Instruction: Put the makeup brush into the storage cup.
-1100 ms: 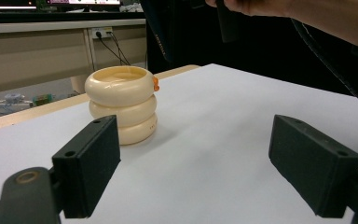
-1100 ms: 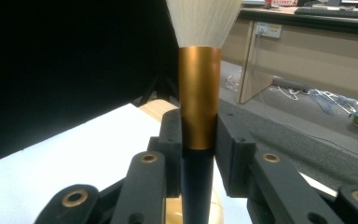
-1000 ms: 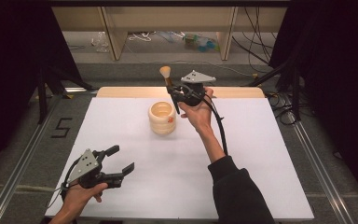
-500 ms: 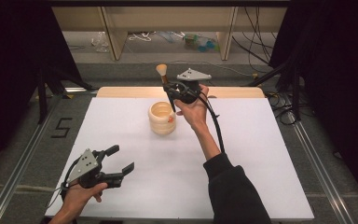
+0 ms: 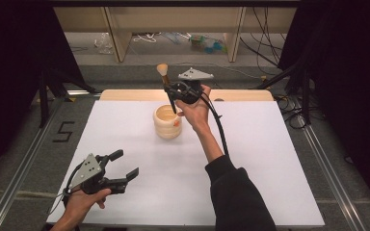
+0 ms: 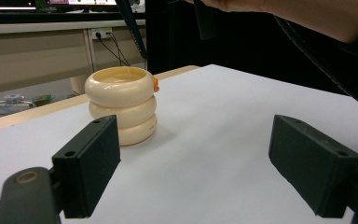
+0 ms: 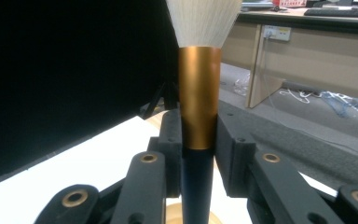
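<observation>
A cream ribbed cup (image 5: 167,122) (image 6: 120,103) with a small orange spot stands on the white table sheet (image 5: 250,159). Above it my right gripper (image 5: 172,92) (image 7: 198,135) is shut on a makeup brush (image 5: 166,85) (image 7: 197,100), at its copper ferrule. The pale bristles point up and the dark handle's lower end hangs over the cup's mouth. My left gripper (image 5: 123,166) (image 6: 205,170) rests open near the table's front left, its jaws wide apart with nothing between them, aimed at the cup.
A wooden strip (image 5: 125,95) edges the table's far side. Behind it are desk legs (image 5: 118,38) and loose cables on the floor. Dark curtains hang at both sides. A metal rail (image 5: 19,178) runs along the left.
My right gripper has carried the brush left and slightly nearer, bringing its handle over the cup's mouth. The left gripper has stayed put.
</observation>
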`<state>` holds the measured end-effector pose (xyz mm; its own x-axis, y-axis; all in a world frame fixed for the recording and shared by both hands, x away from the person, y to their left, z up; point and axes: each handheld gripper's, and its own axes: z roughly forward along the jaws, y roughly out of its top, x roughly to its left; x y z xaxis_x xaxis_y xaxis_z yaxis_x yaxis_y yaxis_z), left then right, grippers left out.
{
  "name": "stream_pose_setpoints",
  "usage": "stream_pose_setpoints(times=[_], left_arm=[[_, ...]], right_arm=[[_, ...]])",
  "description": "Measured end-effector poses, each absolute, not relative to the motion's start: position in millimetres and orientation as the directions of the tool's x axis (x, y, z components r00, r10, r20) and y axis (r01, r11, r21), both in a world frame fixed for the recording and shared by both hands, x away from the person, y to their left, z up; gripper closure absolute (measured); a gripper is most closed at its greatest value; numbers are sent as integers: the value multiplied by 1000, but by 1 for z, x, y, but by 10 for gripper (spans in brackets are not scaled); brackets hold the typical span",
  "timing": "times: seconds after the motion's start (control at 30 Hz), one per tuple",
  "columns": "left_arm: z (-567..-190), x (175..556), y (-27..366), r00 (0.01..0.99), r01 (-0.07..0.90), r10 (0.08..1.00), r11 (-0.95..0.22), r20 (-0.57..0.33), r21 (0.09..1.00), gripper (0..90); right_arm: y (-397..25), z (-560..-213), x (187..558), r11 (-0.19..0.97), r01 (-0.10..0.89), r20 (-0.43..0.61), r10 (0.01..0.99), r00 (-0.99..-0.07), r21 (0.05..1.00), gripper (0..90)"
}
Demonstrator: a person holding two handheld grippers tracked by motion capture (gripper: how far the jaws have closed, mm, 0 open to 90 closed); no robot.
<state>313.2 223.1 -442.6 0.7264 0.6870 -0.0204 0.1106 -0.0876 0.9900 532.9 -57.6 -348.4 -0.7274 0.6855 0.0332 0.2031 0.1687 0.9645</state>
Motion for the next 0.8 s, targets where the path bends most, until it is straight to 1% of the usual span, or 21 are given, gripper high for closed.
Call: stream_pose_setpoints(times=[0.37, 0.67, 0.8], left_arm=[[-443, 313, 223, 725, 117, 688, -80, -29, 990, 164], [-442, 314, 224, 728, 107, 686, -92, -15, 990, 165], [-442, 313, 223, 727, 116, 687, -82, -28, 990, 165]], right_arm=[[-48, -353, 534, 164, 202, 40, 673, -738, 966, 737], [-39, -351, 537, 171, 186, 24, 671, -741, 967, 737], [-37, -355, 539, 183, 195, 22, 671, -741, 964, 737]])
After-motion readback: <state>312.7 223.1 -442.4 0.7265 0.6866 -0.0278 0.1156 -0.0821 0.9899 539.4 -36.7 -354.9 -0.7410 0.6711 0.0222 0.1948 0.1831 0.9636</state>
